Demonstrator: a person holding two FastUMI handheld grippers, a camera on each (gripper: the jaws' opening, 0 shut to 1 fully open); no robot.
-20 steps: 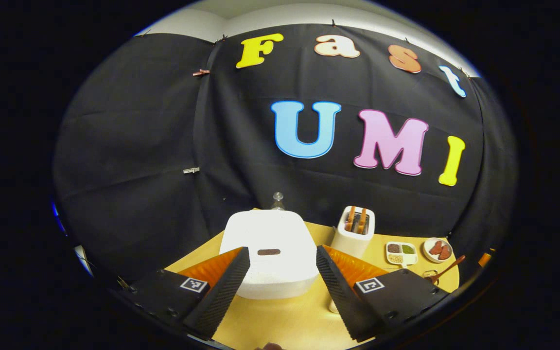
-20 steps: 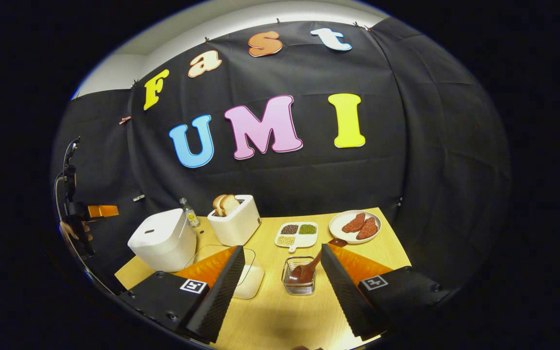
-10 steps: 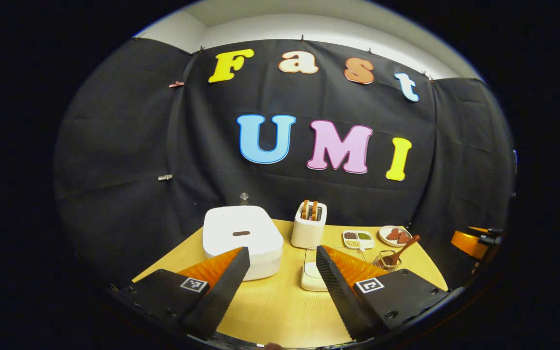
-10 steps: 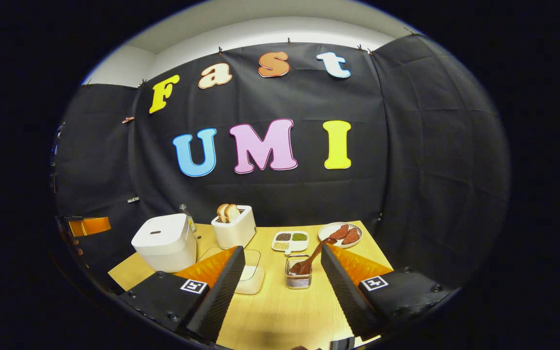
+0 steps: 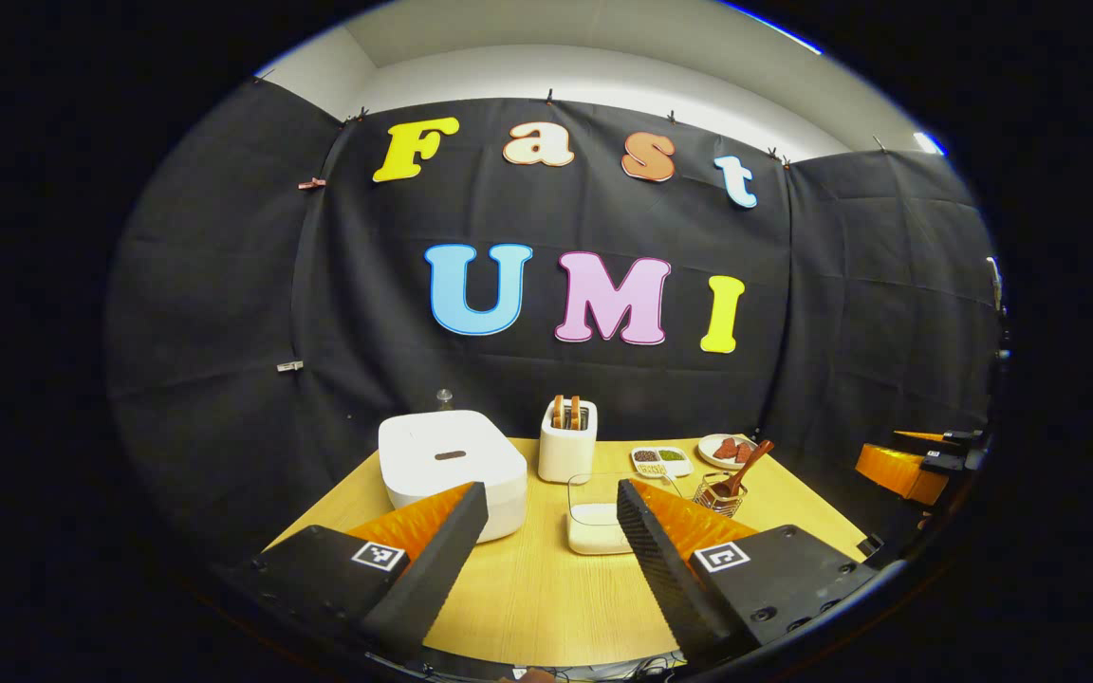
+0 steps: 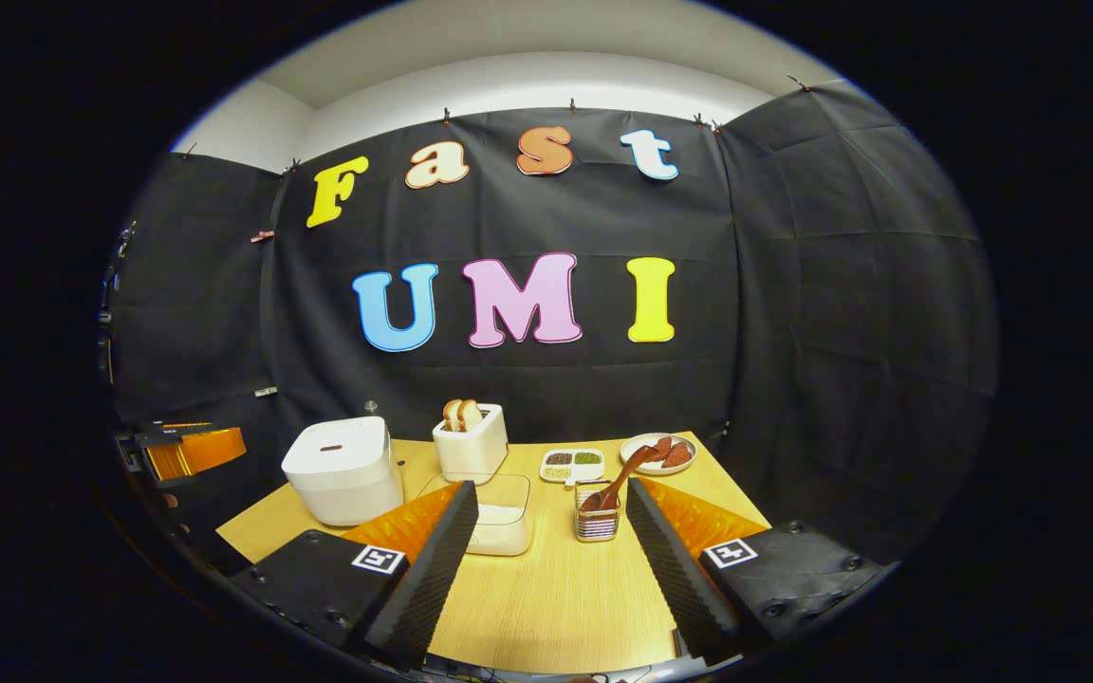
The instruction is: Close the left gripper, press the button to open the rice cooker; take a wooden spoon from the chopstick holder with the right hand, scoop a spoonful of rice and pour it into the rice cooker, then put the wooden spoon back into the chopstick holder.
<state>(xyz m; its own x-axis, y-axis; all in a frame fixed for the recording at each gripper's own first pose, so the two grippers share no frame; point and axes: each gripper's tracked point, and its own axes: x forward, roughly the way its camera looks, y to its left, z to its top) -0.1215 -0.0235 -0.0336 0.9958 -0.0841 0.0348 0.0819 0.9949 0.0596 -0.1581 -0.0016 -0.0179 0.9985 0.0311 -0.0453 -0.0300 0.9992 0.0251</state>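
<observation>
Rice cooker (image 5: 452,468) sits lid-down at ten o'clock on the table (image 5: 546,607); left gripper (image 5: 551,560) and right gripper (image 6: 551,560) hover, jaws wide, holding nothing.

Even overhead light falls on the table (image 5: 527,607) in both gripper views, bright on the pale wood and the strip of wall above the dark cloth, which soaks up most of it. The rice cooker (image 5: 452,465) glows near white, its top nearly blown out; a soft shadow lies at its base. Fisheye distortion bows the table edges and cloth seams outward. Focus holds sharp across the table; small dishes behind the cooker are too tiny to resolve.
</observation>
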